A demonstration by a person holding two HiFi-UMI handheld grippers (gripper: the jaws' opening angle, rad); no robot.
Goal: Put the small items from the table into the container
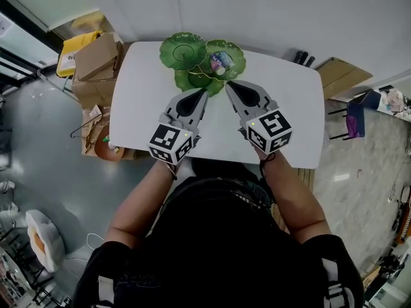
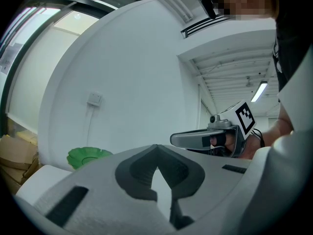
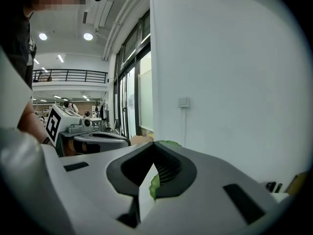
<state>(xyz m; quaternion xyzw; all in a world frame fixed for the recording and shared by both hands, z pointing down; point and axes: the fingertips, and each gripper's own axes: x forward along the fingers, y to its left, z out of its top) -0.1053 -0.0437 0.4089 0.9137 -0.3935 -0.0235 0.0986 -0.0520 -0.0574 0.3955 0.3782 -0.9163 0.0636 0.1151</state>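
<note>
Well out to the left of the left gripper (image 1: 204,91), past the table's edge, stands a stack of brown cardboard boxes (image 1: 96,59). The left gripper is held over the white rounded-corner table (image 1: 289,108) and points toward its far side. In the left gripper view its two grey jaws meet at the tips with nothing between them. Only a sliver of white surface shows through the gap behind the tips.

Just ahead of those tips, at the far edge of the table, lies the green leaf-shaped container (image 1: 174,51), made of several joined glossy lobes. Its largest left lobe sits ahead and slightly left of the left gripper. The right lobe is ahead of the right gripper (image 1: 228,83), and a small blue-and-pink item (image 1: 220,61) rests inside it. What the item is cannot be made out.

The right gripper is just beside the left one, their tips near each other but apart, both close to the container's near rim. Its jaws are pressed together and hold nothing. In the right gripper view a strip of the green container shows through the gap behind the closed tips.

Farther to the right of the right gripper, at the table's far right corner, lie two small dark objects (image 1: 302,58), too small to identify.
</note>
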